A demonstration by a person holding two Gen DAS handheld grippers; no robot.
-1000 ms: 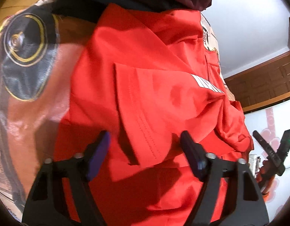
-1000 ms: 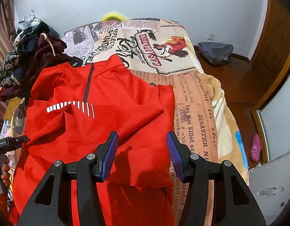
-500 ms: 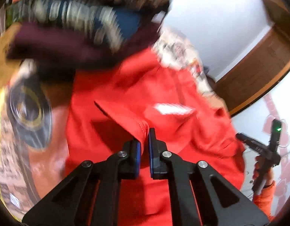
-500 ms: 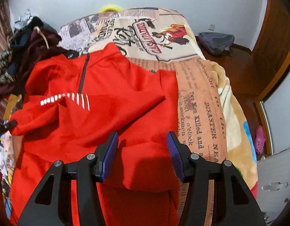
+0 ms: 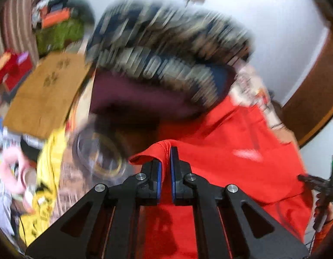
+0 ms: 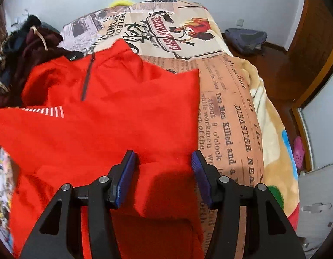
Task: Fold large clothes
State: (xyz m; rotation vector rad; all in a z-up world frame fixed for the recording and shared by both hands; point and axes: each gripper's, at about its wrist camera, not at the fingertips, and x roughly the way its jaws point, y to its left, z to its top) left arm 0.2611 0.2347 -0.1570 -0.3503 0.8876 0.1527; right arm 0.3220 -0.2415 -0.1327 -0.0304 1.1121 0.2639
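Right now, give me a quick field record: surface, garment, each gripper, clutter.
surface: bed with a newspaper-print blanket
garment: red top with a short zip at the neck, spread on the blanket, one side raised
left gripper: shut on a fold of the red top
right gripper: jaws opening, over the red top's near edge, pads not pressing the cloth
clutter: pile of dark clothes beside the collar; blue bag on the floor
blur: left wrist view smeared

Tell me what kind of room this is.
Most likely a bedroom in a home. The red top lies on a bed covered by a newspaper-print blanket, unfolded clothes are piled at its head, and a backpack sits on the wooden floor.
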